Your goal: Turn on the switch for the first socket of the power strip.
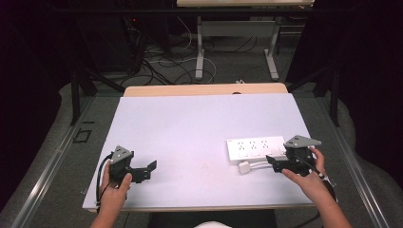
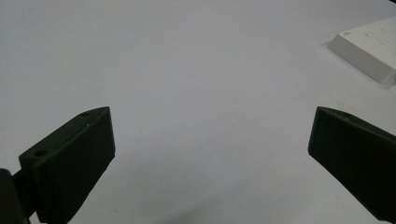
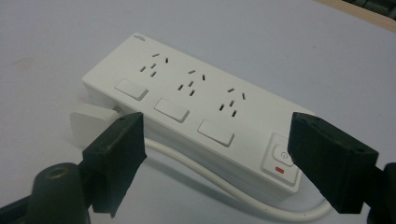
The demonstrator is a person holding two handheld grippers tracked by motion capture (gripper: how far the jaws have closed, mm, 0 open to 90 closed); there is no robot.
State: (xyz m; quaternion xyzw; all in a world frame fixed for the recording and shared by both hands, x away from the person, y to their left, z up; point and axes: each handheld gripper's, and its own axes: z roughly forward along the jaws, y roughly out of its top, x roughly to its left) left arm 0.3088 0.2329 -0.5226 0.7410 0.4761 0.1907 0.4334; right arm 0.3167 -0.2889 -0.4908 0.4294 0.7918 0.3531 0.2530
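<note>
Your left gripper (image 1: pixel 151 167) near the table (image 1: pixel 190 123) front-left, jaws spread wide on nothing, your right gripper (image 3: pixel 215 154) also spread, hovering just beside the white power strip (image 3: pixel 196 107), its plug (image 1: pixel 244 167) maybe loose on the table, front-right.

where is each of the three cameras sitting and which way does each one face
High view: above the person's side, looking forward and down on the table; forearms, left hand-held gripper and right hand-held gripper show.
Left gripper view: rides the left hand-held gripper, facing bare tabletop between open jaws, a corner of the power strip at far right.
Right gripper view: rides the right hand-held gripper, open jaws facing the power strip, its plug and cable.
Shared: all three show the power strip.
</note>
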